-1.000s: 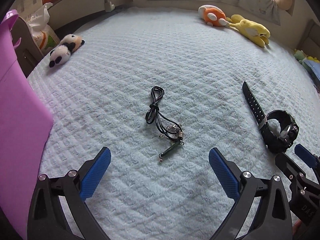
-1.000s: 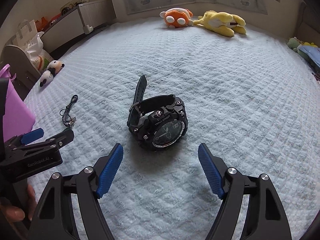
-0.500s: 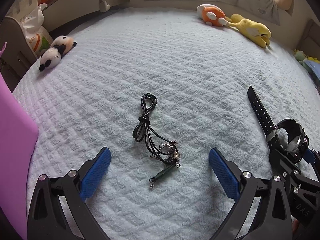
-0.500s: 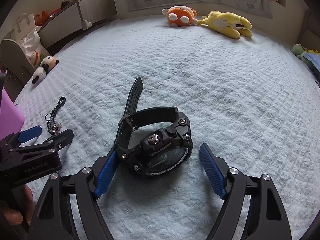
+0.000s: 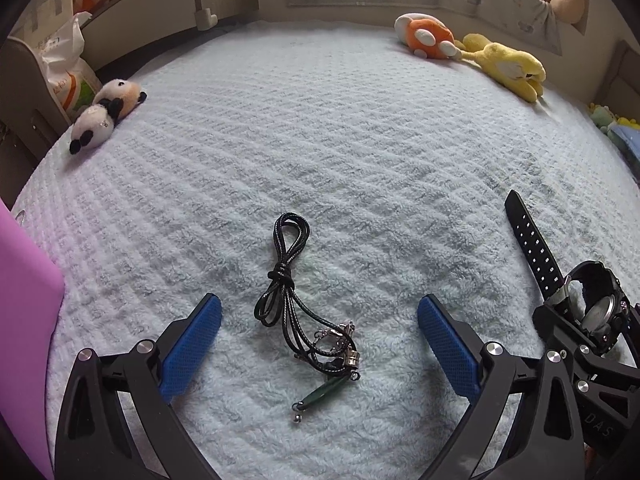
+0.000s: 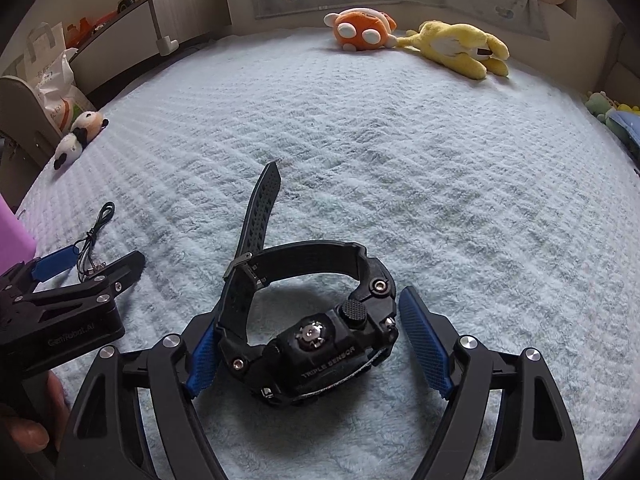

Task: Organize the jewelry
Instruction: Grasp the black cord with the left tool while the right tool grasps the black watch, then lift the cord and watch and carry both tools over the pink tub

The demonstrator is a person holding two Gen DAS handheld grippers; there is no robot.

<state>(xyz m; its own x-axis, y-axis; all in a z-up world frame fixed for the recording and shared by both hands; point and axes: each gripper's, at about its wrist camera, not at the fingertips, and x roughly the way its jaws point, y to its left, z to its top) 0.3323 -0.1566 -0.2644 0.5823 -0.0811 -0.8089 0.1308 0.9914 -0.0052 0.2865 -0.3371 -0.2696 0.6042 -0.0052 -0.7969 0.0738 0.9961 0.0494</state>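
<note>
A black cord necklace (image 5: 298, 304) with a green pendant and metal clasps lies on the pale blue blanket (image 5: 340, 140). My left gripper (image 5: 320, 344) is open, its blue pads on either side of the pendant end, not touching it. A black sports watch (image 6: 308, 332) lies on its side between the open blue pads of my right gripper (image 6: 316, 344); the left pad is close against the watch band. The watch (image 5: 588, 308) also shows at the right edge of the left wrist view. The necklace (image 6: 94, 244) shows small in the right wrist view.
A purple object (image 5: 24, 320) stands at the left edge. A panda plush (image 5: 104, 114) lies at the bed's left side. An orange plush (image 5: 426, 36) and a yellow plush (image 5: 508, 66) lie at the far side. A plastic bag (image 5: 66, 68) stands off the bed.
Both grippers have moved forward and down. The necklace now sits between the left pads, and the watch now sits between the right pads. Both stay open.
</note>
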